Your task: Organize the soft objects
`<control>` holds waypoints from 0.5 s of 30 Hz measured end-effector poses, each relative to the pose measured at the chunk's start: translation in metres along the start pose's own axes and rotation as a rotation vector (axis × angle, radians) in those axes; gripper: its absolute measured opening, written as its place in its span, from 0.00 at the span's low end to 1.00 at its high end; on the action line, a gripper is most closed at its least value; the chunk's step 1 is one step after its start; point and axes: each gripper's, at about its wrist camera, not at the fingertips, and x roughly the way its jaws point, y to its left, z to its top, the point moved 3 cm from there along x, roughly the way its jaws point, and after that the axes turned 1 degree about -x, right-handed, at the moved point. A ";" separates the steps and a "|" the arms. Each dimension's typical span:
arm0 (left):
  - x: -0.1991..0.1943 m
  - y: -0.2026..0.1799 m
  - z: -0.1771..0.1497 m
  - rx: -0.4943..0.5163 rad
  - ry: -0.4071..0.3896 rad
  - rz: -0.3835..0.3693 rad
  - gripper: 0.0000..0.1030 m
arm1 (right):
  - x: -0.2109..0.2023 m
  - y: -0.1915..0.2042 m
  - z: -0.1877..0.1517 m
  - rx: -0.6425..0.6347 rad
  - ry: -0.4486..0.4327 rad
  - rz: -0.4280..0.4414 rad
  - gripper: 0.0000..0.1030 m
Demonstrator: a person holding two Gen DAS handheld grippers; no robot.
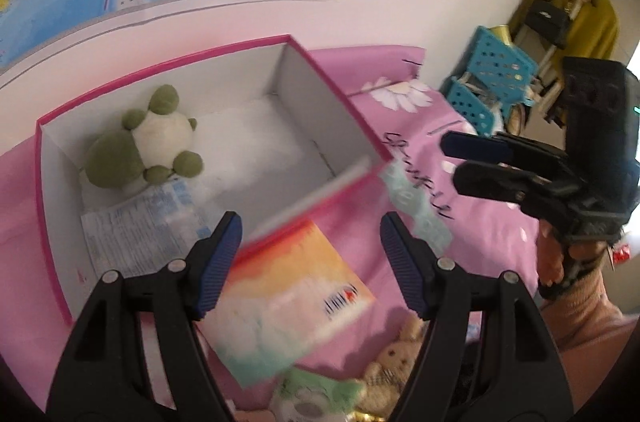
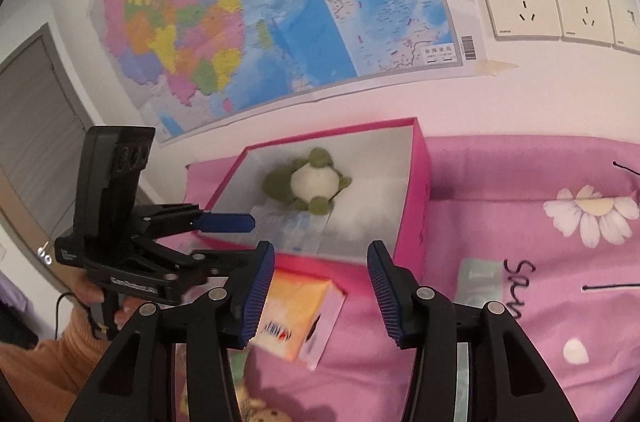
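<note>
Beyond both sets of fingers, the box (image 1: 320, 78) already held a turtle (image 1: 144, 138) and packet (image 1: 136, 226), while tissues (image 1: 288, 294), a bear (image 1: 394, 366) and a green toy (image 1: 316, 392) lay between the left gripper (image 1: 311, 262)'s empty, parted fingers, the right gripper (image 2: 321, 292) likewise empty.

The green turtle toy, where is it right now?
The turtle lies inside the pink box, at its left end in the left wrist view, next to a tissue pack.
</note>
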 end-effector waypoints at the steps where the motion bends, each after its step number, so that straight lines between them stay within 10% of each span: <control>1: -0.005 -0.001 -0.005 0.005 -0.005 -0.009 0.71 | -0.003 0.001 -0.003 -0.001 0.002 0.005 0.48; 15: -0.019 -0.050 -0.102 0.096 0.077 -0.167 0.71 | -0.036 0.010 -0.082 0.061 0.105 0.148 0.51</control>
